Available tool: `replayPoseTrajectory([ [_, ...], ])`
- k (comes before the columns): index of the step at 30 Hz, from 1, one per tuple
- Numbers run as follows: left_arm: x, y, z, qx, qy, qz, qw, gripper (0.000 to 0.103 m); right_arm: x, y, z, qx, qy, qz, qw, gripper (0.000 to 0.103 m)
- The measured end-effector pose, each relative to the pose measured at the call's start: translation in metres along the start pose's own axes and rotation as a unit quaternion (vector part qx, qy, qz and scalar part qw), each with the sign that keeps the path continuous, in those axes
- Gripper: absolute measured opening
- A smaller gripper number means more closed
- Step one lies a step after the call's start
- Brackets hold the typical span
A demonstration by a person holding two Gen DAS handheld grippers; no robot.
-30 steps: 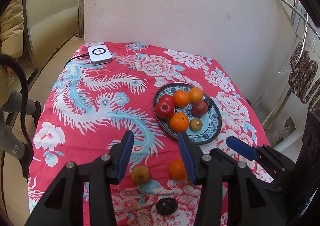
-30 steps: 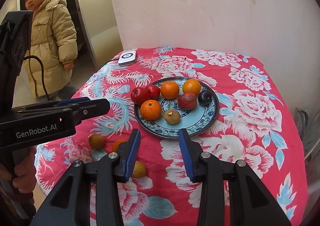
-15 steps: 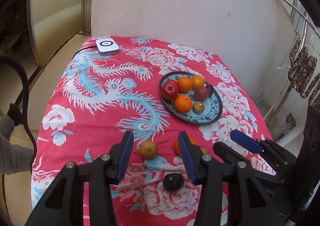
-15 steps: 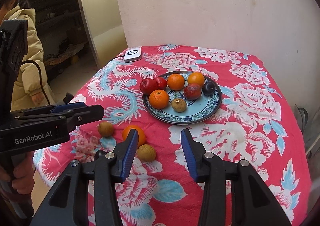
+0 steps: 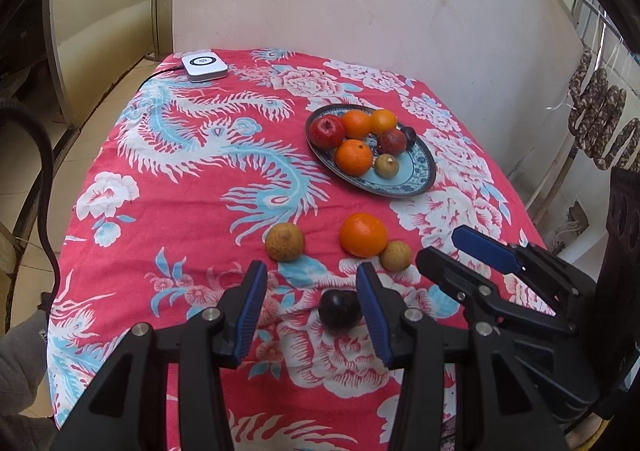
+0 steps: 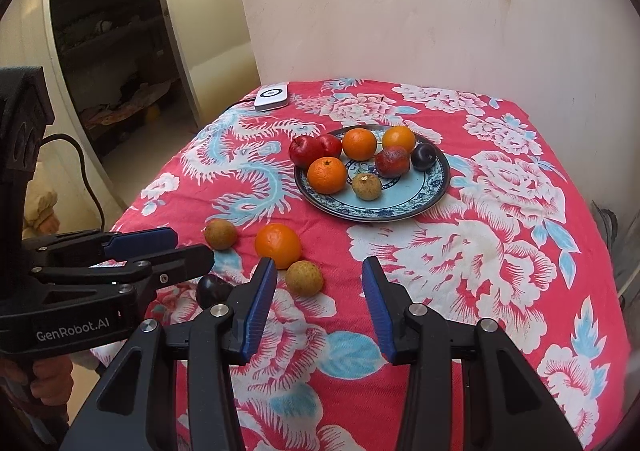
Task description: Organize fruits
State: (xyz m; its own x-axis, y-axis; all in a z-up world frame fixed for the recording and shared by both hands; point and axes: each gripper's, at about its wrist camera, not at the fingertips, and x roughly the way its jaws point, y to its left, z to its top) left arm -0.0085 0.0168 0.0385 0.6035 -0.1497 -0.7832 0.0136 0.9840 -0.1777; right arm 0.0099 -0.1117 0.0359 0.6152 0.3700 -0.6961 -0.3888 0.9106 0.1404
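**A:** Left wrist view first: what is seen between the blue pads?

**B:** The left gripper (image 5: 310, 311) is held wide apart and nothing is gripped. A dark plum (image 5: 339, 309) lies on the red floral tablecloth (image 5: 168, 187) inside the gap, close against the right-hand pad and well off the left one. Being round, it offers no long axis to line up with. Farther off, a brown longan-like fruit (image 5: 285, 242) sits to the left, a loose orange (image 5: 363, 234) to the right, with a second small brown fruit (image 5: 396, 256) touching it. The blue patterned plate (image 5: 416, 187), already loaded with oranges, red fruit and a plum, stands far right. The right gripper (image 5: 448, 251) is seen at the right edge, also spread.

**A:** And the right wrist view?

**B:** The right gripper (image 6: 318, 303) is shown wide and empty above the cloth. The small brown fruit (image 6: 304, 277) lies just ahead, toward its left pad; the loose orange (image 6: 278, 245) is beyond that. The plum (image 6: 212, 290) is partly hidden behind the left pad, directly under the tips of the left gripper (image 6: 188, 247).

**A:** So which side is better placed?

**B:** The left is judged nearer the plum; a small shift rightward would centre it before closing. The plate (image 6: 436, 191) lies far and right of all four loose fruits.
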Motion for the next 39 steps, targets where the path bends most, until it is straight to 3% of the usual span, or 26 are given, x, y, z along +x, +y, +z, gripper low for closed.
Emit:
replayPoseTrajectory([
  [15, 0.009, -0.009, -0.011, 0.019, 0.023, -0.014, 0.9995, 0.049, 0.005, -0.007, -0.004, 0.014, 0.012, -0.007, 1.0, 0.046],
  [25, 0.016, -0.011, -0.014, 0.026, 0.033, -0.026, 0.9988, 0.029, 0.008, -0.011, -0.004, 0.02, 0.016, -0.007, 1.0, 0.046],
  [39, 0.01, -0.006, -0.008, 0.017, 0.016, -0.016, 0.9996, 0.029, 0.014, -0.005, -0.006, 0.008, 0.024, 0.003, 1.0, 0.046],
])
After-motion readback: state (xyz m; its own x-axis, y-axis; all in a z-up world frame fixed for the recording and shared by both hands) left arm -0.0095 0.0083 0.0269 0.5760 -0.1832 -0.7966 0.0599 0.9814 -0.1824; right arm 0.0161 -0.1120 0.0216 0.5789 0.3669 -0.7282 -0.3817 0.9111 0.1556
